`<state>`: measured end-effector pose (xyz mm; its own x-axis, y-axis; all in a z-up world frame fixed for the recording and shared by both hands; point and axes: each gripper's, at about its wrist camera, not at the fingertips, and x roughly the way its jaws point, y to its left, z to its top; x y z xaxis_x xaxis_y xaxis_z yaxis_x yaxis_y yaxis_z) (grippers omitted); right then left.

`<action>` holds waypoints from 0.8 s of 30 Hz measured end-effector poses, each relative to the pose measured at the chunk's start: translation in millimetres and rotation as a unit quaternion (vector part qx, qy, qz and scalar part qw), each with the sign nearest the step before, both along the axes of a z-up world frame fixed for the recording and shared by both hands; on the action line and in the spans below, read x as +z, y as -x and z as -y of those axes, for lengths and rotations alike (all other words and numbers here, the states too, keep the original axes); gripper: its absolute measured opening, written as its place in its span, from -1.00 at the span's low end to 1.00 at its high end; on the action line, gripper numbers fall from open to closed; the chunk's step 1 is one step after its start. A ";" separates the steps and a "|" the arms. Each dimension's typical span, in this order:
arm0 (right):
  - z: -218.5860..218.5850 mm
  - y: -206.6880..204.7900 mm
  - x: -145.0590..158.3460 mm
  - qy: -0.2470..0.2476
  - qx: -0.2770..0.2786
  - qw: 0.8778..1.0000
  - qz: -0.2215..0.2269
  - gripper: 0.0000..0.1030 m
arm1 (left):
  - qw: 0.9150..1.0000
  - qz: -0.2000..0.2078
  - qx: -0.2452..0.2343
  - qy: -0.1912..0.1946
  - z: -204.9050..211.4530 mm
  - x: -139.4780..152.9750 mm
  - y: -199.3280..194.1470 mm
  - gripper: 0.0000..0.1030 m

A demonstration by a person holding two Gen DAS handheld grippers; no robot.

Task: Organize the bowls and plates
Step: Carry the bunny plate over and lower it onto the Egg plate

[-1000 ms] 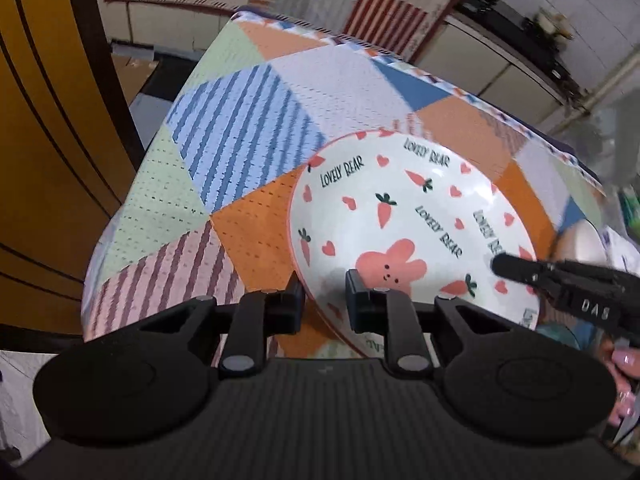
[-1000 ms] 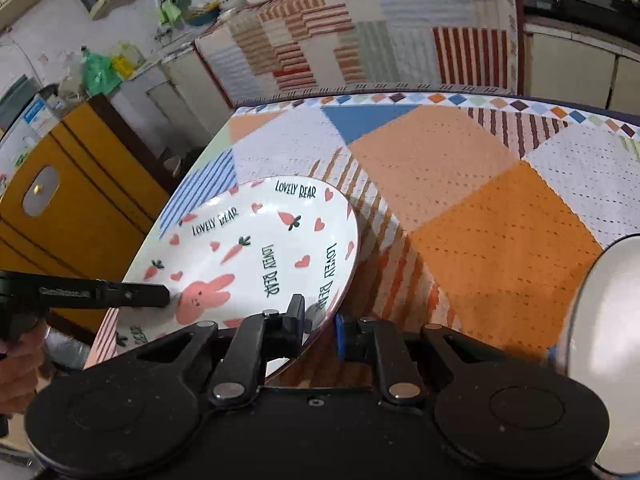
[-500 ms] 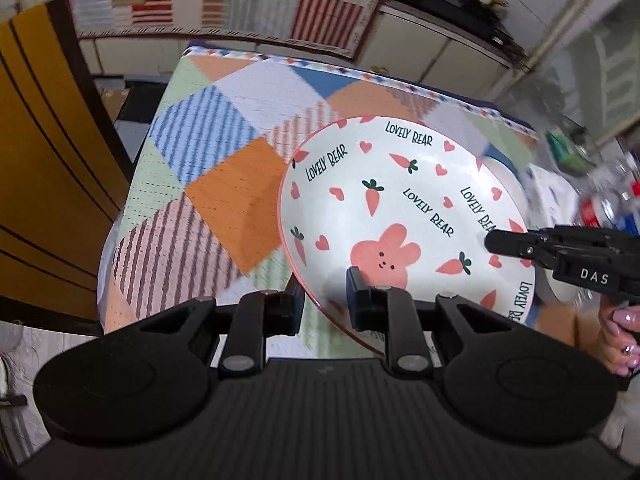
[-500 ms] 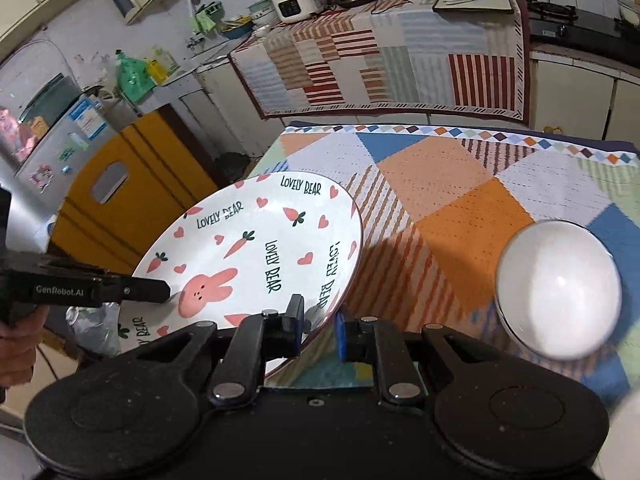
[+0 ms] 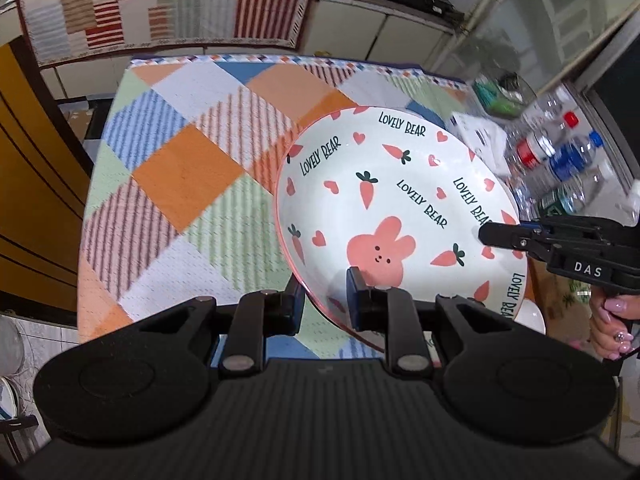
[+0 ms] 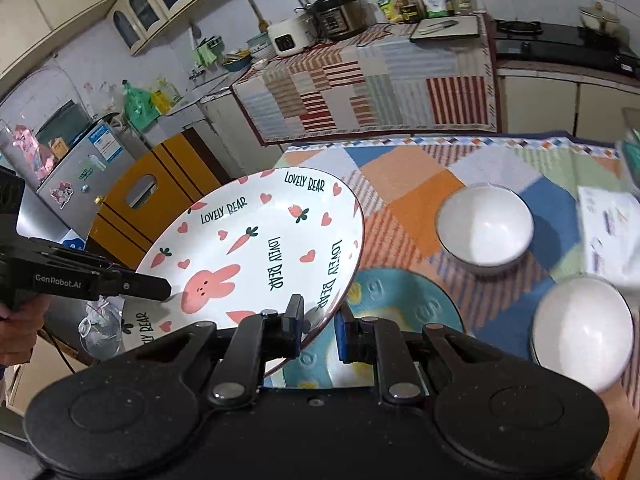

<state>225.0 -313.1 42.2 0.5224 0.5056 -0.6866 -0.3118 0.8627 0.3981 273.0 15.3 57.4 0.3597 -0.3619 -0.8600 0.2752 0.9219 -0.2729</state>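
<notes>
Above the patchwork-clothed worktop [image 5: 188, 168], the rabbit plate [image 5: 400, 208] hangs clear of the cloth, tilted, nothing on it. Left gripper [image 5: 324, 300]: jaws nearly closed, clamped on the plate's near rim. Right gripper [image 6: 318, 326]: jaws likewise pinching the opposite rim. Below, on the cloth: a blue plate [image 6: 400, 300], two white bowls [image 6: 484, 226] [image 6: 582, 334], both empty.

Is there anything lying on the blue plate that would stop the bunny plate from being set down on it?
Nothing visible does. The bunny plate is clamped at its rim by both the left gripper and the right gripper, tilted above the blue plate, whose visible surface is bare. Both white bowls stand aside.
</notes>
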 end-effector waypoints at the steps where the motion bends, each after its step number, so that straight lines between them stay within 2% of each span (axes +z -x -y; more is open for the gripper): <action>1: 4.1 5.0 -1.9 0.000 -0.004 1.000 -0.002 -0.61 | 1.000 -0.003 -0.002 0.001 3.5 -3.4 0.8 -0.62; 10: 20.7 22.9 -27.9 0.020 -0.023 0.999 -0.021 -0.60 | 0.999 -0.044 -0.004 0.008 23.7 -49.2 -6.6 -0.61; 19: 25.5 16.8 -66.2 0.036 -0.028 0.997 -0.060 -0.59 | 0.996 -0.084 0.008 0.008 29.6 -97.9 -16.6 -0.61; 24: 22.7 8.2 -82.3 0.047 -0.024 0.995 -0.086 -0.59 | 0.995 -0.099 0.012 0.003 34.5 -115.5 -21.4 -0.60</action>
<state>216.8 -335.8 -40.2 0.4149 0.4124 -0.8110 -0.2032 0.9109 0.3592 294.4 -19.2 -58.1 0.1928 -0.3605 -0.9126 0.1940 0.9257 -0.3247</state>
